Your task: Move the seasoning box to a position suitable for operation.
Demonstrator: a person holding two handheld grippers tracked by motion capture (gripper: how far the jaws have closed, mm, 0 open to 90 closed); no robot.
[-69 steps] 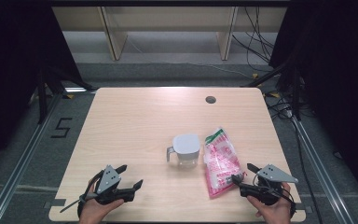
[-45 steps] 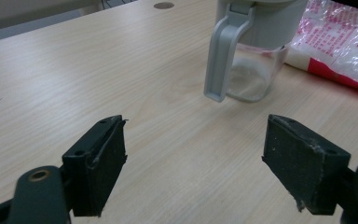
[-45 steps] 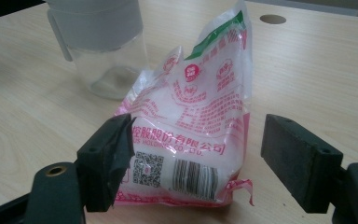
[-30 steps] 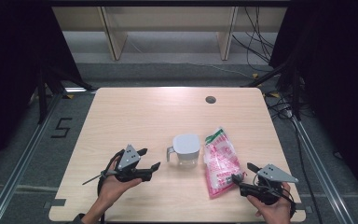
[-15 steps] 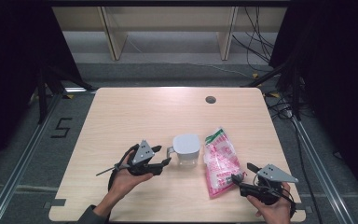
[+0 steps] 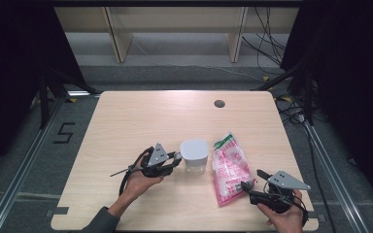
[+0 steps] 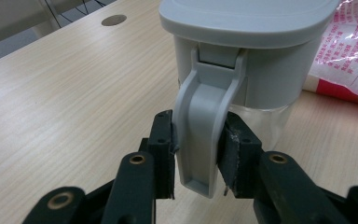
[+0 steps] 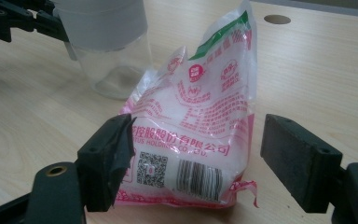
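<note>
Your left gripper [image 7: 196,161]: jaws just closing, pads clamp the jug's [image 6: 194,154] smooth grey plastic handle [image 7: 205,135], frame centre | your right gripper [image 8: 198,158]: jaws wide around crinkly pink-printed bag [image 8: 200,116], lower right | pale woodgrain desk [image 6: 141,121]

A pink, white and green plastic bag [image 8: 200,135] lying on the wooden table carries the readable print. Across its lower front runs a line of pink Chinese characters followed by Latin letters that look like "HOLDINGS CO., LTD", though the small type is hard to make out. Below that line sit a black QR code at the left and a barcode beside it. Higher up are round pink logos and further pink Chinese text, too small to read. On the grey floor left of the table, a large dark numeral "5" [image 6: 63,132] is marked
</note>
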